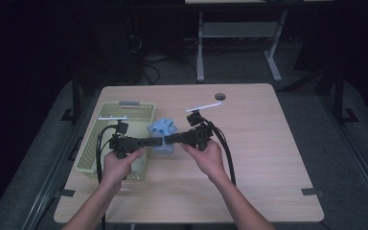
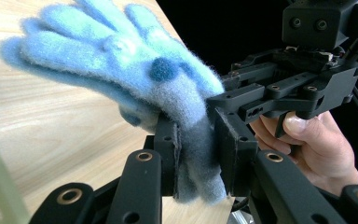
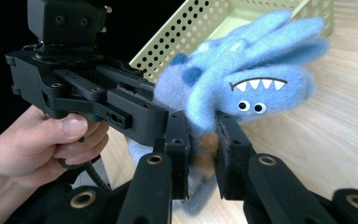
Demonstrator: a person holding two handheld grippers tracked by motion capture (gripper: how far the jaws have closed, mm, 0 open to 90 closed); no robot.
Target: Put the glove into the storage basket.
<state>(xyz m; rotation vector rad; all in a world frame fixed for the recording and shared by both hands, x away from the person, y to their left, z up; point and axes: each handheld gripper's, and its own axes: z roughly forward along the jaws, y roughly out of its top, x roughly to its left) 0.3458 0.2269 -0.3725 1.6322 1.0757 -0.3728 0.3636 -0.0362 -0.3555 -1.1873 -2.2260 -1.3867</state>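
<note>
- At the left of the high view I see a pale green perforated basket standing on the light wooden worktop, near its left edge.
- Just right of the basket's lower part, my left tool points toward the middle of the frame. In the left gripper view its jaws are clamped on the lower part of a fuzzy blue glove.
- The glove sits in the middle-left of the high view, just beside the basket and between both tools. Whether it touches the worktop I cannot tell.
- In the right gripper view the glove shows a printed face with white teeth and two eyes, and its fingers point to the upper right of the frame.
- My right tool comes from the right and meets the left one; its jaws are also clamped on the glove.
</note>
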